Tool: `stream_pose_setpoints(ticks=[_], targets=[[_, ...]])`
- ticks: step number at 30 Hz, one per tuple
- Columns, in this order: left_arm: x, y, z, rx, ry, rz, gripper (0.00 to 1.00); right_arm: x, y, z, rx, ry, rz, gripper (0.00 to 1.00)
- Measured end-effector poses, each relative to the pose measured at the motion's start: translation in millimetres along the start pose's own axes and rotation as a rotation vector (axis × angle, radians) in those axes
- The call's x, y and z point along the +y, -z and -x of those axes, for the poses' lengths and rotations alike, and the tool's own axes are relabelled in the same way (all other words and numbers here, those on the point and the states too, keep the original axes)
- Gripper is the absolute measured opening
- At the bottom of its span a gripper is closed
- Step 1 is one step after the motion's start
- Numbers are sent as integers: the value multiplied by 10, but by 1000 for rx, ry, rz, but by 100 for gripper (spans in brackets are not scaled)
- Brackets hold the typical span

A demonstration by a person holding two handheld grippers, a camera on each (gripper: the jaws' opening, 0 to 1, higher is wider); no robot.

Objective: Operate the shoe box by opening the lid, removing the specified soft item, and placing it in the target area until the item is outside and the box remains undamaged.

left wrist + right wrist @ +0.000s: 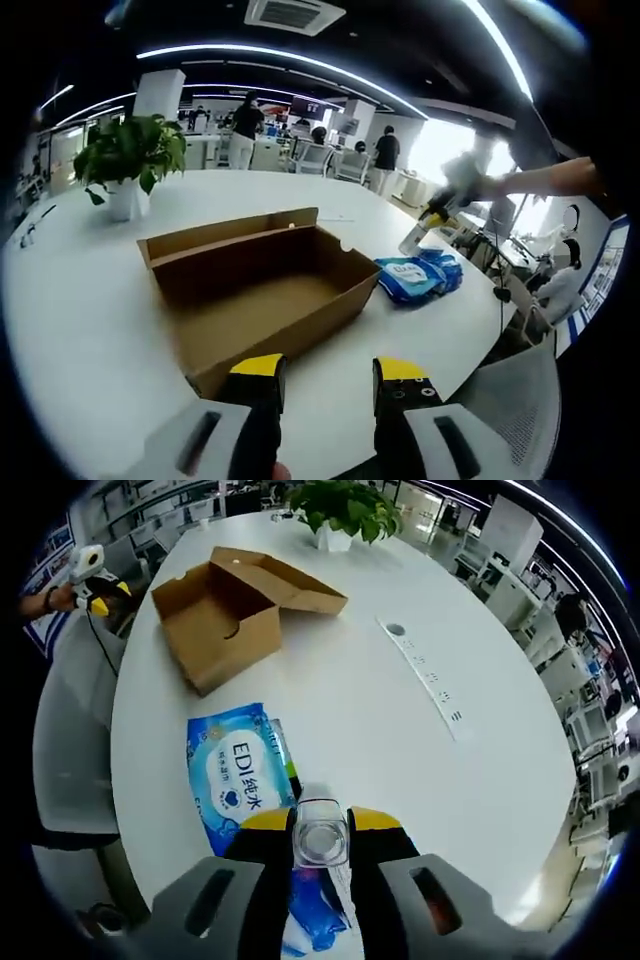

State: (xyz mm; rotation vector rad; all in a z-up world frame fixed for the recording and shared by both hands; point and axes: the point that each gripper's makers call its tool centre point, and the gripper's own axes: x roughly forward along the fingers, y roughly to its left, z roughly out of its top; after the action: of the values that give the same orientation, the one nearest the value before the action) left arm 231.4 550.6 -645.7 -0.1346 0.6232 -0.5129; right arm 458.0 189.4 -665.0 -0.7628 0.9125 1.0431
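The brown cardboard shoe box (pixel 265 285) stands open and empty on the white table (pixel 80 320), its lid folded back at the far side. A blue soft packet (pixel 418 277) lies on the table just right of the box. My left gripper (pixel 330 385) hovers open at the box's near corner, nothing between its jaws. In the right gripper view the packet (pixel 237 770) lies ahead and runs under my right gripper (pixel 320 825), whose jaws stand close on a clear fold of its wrapper. The box (pixel 222 615) sits further off. The right gripper (pixel 432 212) appears blurred above the packet.
A potted plant (pixel 130 160) stands at the back left of the table. A socket strip (pixel 425 670) is set into the tabletop. A grey chair (pixel 520 400) stands at the table's near edge. People and desks fill the office behind.
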Motion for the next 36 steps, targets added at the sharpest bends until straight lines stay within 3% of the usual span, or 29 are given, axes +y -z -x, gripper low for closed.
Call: stream_pose_setpoints(ticks=[18, 36], targets=[[-13, 26, -39, 17, 2, 3, 35, -3, 184, -237, 125, -23, 190, 18], [-63, 33, -94, 27, 10, -2, 35, 23, 280, -291, 185, -38, 253, 18]])
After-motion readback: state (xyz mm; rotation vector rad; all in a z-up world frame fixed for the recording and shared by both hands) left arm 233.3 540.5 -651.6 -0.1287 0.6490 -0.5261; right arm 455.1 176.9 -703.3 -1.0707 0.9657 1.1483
